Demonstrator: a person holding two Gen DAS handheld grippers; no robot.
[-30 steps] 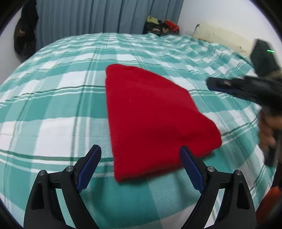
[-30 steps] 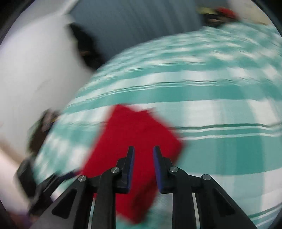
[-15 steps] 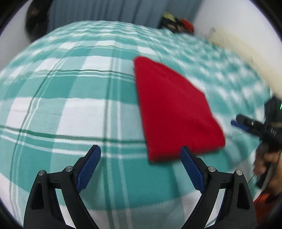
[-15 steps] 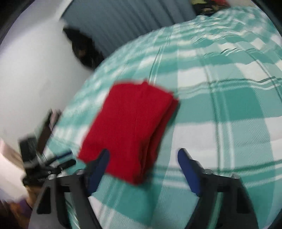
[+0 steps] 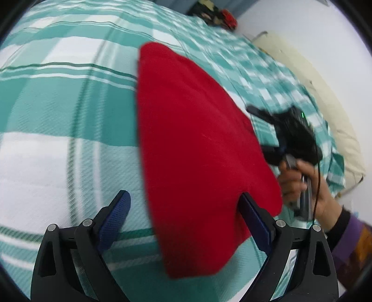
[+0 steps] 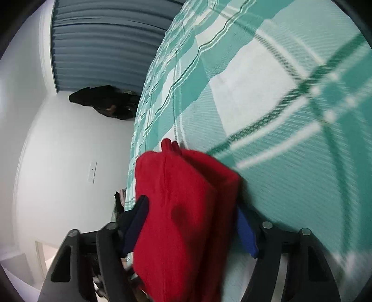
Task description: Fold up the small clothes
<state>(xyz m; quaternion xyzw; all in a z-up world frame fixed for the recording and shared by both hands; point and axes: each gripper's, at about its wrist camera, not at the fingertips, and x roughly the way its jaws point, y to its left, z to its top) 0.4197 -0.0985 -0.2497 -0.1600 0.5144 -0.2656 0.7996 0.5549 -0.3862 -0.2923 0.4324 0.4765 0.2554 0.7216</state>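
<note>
A folded red garment [image 5: 190, 139] lies on the green-and-white checked bed sheet [image 5: 58, 116]. My left gripper [image 5: 183, 199] is open wide, low over the garment's near end, with its right finger at the cloth's edge. At the garment's right side a hand [image 5: 300, 181] holds my right gripper [image 5: 262, 132]. In the right wrist view, that gripper [image 6: 191, 204] is rolled sideways and straddles the folded red layers [image 6: 186, 197]. Its jaws are closing with the cloth between them, and the pads do not clearly press on it.
A pile of clothes [image 5: 216, 16] sits at the bed's far corner. A beige cushion [image 5: 325, 104] runs along the right side. Blue curtains [image 6: 104, 34], a dark hanging garment [image 6: 104, 102] and a white wall lie beyond the bed's left edge.
My left gripper has come closer and lower, so the garment's near end now lies between its fingers. My right gripper opened from nearly shut, rolled sideways and dropped onto the garment's edge.
</note>
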